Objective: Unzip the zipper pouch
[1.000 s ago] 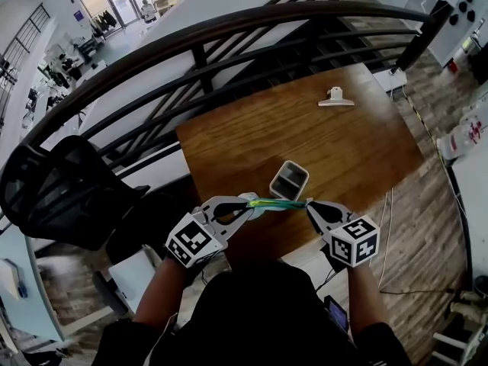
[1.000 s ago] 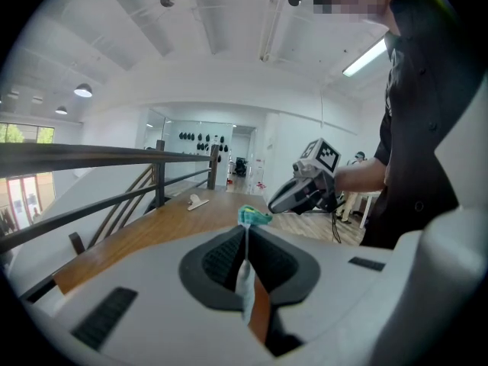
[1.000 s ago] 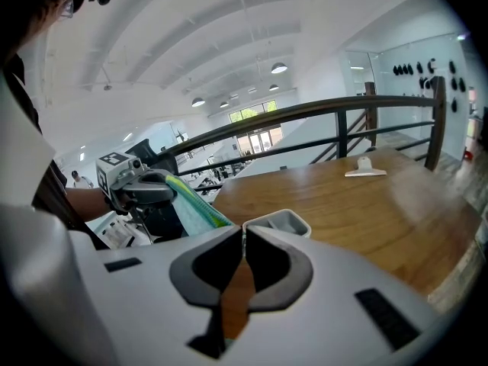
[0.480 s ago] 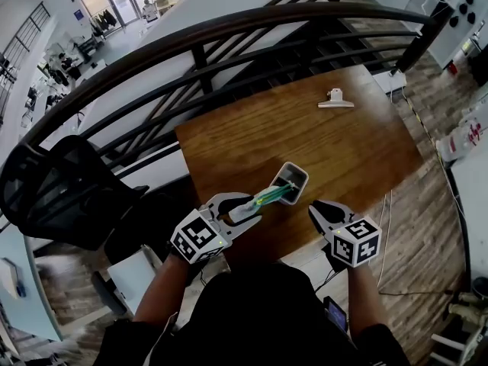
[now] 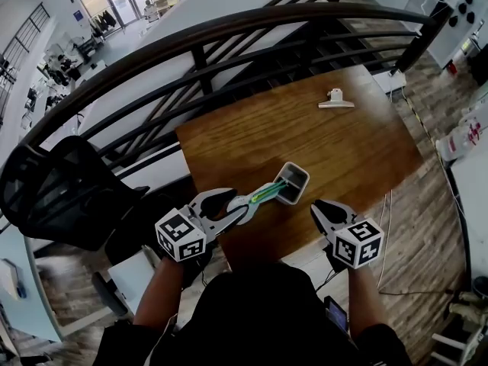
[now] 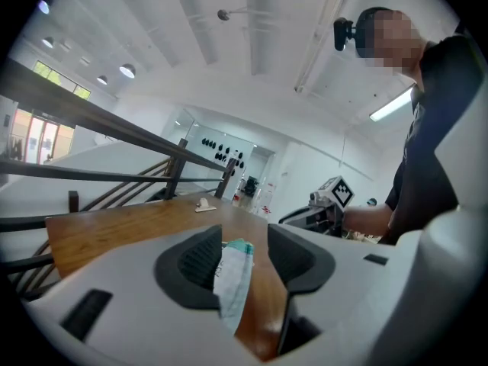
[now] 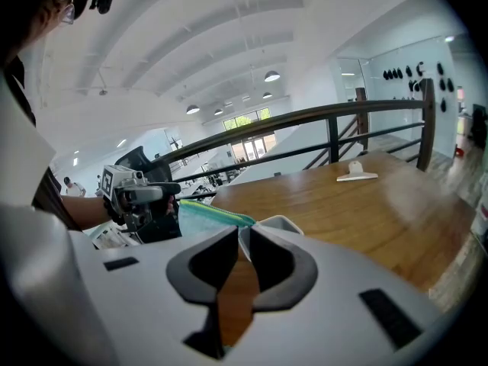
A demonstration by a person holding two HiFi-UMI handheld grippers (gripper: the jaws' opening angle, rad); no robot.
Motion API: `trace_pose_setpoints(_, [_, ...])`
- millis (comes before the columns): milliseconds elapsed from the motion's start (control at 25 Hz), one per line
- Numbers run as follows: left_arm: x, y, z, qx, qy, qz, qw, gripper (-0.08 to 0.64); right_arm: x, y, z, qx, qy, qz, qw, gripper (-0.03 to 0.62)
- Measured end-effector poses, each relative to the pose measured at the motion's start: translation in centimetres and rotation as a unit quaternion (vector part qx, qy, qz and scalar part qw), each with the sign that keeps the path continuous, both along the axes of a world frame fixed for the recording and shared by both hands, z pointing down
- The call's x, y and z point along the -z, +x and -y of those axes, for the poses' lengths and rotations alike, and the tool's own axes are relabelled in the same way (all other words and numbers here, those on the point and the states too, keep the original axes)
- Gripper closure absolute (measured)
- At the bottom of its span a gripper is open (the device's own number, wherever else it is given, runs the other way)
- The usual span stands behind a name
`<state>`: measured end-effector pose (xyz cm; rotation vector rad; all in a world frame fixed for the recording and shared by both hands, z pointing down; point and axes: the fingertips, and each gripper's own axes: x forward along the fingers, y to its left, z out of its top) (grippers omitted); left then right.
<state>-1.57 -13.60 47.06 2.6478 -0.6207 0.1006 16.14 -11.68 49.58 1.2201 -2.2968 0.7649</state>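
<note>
The teal and green zipper pouch (image 5: 263, 194) hangs edge-on over the table's near edge. Its far end rests at a small white tray (image 5: 294, 174). My left gripper (image 5: 232, 208) is around the pouch's near end and its jaws are opening. In the left gripper view the pouch (image 6: 232, 280) leans on the left pad, with a gap to the right pad. My right gripper (image 5: 316, 206) hovers just right of the pouch, jaws almost together and empty. In the right gripper view the pouch (image 7: 206, 216) and the tray (image 7: 278, 223) lie beyond its tips (image 7: 244, 235).
The wooden table (image 5: 305, 136) carries a white binder clip (image 5: 335, 97) at its far right. A dark curved railing (image 5: 206, 33) runs behind the table. A black chair (image 5: 61, 189) stands to the left, with floor below on the right.
My right gripper let go of the pouch's right end. The pouch swung so that its far end points at the tray. My left gripper drew back to the left and its jaws widened.
</note>
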Motion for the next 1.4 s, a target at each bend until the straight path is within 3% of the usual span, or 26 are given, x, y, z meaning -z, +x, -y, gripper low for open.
trace_pose_setpoints(440, [1.4,-1.8,-1.0,0.021,0.037,0.018,0.999,0.376,4.2,0.9,-3.1,-0.066,0.081,0.033,0.994,0.572])
trace_pose_setpoints(600, [1.8,-2.5,-1.5,0.044,0.057,0.02,0.9972,0.434,5.8,2.1,-6.7,-0.112,0.116,0.029,0.987,0.58])
trace_pose_setpoints(840, [2.5,-4.9,-1.4,0.097,0.055,0.005,0.9937,0.498,8.4,2.9,-9.7,-0.161,0.172,0.034,0.971,0.592])
trace_pose_setpoints(1160, [6.5,-7.0,-3.9,0.177,0.108,0.024,0.978,0.54,11.0,4.2,-10.1,-0.137,0.237,0.044,0.961,0.595])
trace_pose_setpoints(1400, [8.2,-7.1,-6.6,0.232,0.122,0.02,0.9649,0.54,13.1,5.2,-10.7,-0.101,0.268,0.055,0.956,0.597])
